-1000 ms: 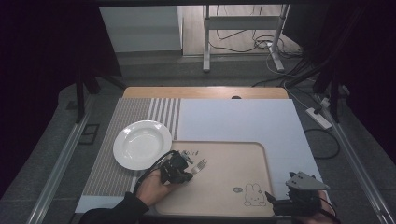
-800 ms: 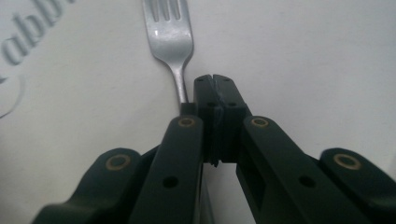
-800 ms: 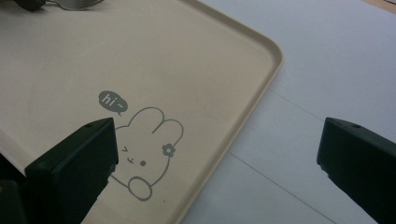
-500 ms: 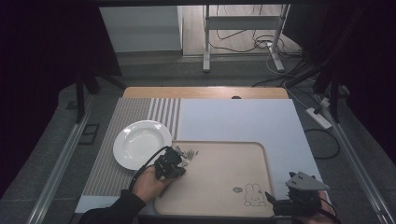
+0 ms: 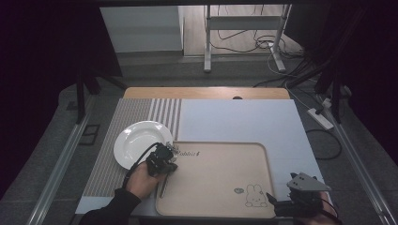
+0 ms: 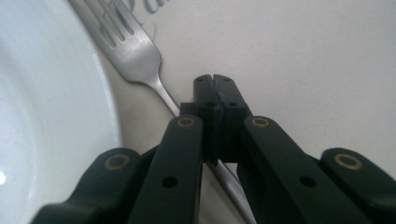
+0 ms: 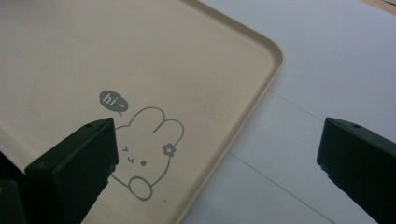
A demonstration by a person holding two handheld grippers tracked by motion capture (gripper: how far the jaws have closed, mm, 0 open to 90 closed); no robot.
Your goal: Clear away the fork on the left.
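In the high view, the left tool (image 5: 166, 157) sat at the tray's (image 5: 220, 206) 9 o'clock edge, held in the person's left hand (image 5: 143, 180), with a cable looping back over the wrist. Its jaws were pressed together on the fork (image 5: 164, 185), whose handle ran back toward 6 o'clock along the tray's left rim. The white plate (image 5: 136, 147) lay just beside the tool at its 10 o'clock, on the striped mat (image 5: 112, 164). The right tool (image 5: 281, 206) rested at the tray's 4 o'clock corner, near the printed rabbit (image 5: 255, 195), over the pale surface (image 5: 234, 119).

In the left gripper view, the left tool (image 6: 215, 100) had its 2 black jaws closed tight, pinching the fork's (image 6: 133, 51) thin neck. The tines pointed toward 11 o'clock, lying on the beige tray (image 6: 303, 60) close against the plate's (image 6: 51, 107) rim; whether the fork touched the rim I could not tell. The handle ran out beneath the jaws toward 6 o'clock.

In the right gripper view, the right tool (image 7: 217, 154) stood spread wide with nothing between its jaws. The left jaw hung over the tray (image 7: 140, 46) beside the rabbit (image 7: 144, 149) and its "hi~" bubble, the right jaw over the pale surface (image 7: 327, 70) at 3 o'clock.
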